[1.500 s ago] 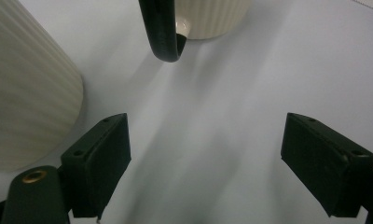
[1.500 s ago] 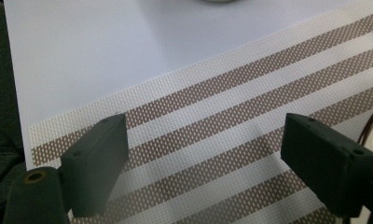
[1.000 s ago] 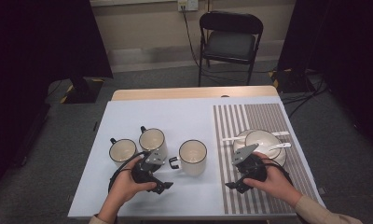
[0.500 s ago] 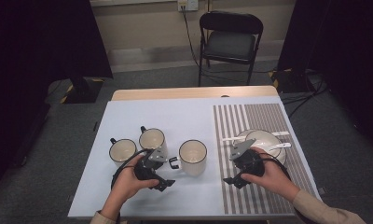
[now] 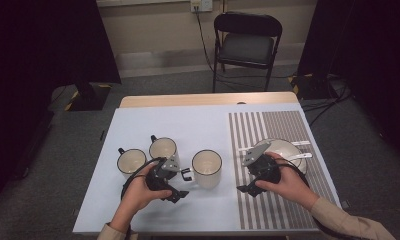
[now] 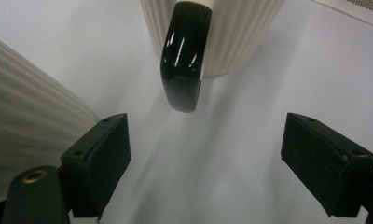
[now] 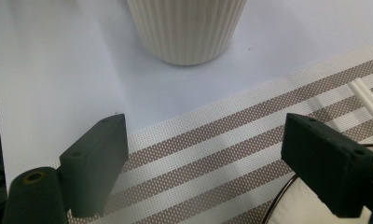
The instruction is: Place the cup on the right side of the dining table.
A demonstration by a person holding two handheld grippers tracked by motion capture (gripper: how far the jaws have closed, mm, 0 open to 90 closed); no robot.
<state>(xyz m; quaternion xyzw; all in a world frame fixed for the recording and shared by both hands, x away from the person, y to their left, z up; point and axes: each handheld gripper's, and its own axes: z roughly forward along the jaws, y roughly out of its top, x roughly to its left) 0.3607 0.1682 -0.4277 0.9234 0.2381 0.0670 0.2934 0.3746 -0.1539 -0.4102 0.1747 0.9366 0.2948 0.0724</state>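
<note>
The left gripper (image 6: 205,154) has its jaws spread wide and holding nothing; in the left gripper view the black handle (image 6: 184,56) of the middle mug (image 6: 231,32) hangs just ahead of the gap and a little toward the left jaw, not yet between the pads and touching neither. A second ribbed mug (image 6: 31,112) crowds in just beside the left jaw. From the high view the left gripper (image 5: 169,175) sits low over the pale tabletop (image 5: 198,125), pointing at the middle mug (image 5: 207,168), whose handle (image 5: 186,174) faces it; the second mug (image 5: 164,149) stands just behind the gripper and a third mug (image 5: 130,161) to its left, all three upright. The right gripper (image 7: 205,158) is likewise wide open and empty, its jaws above the edge where the striped mat (image 7: 231,154) meets the tabletop, with the ribbed side of the middle mug (image 7: 187,28) ahead and well clear of the pads. In the high view the right gripper (image 5: 252,167) hovers over the mat (image 5: 268,125), to the right of the middle mug, with a white bowl (image 5: 283,148) just behind it and a white spoon (image 5: 300,156) lying by that bowl.
</note>
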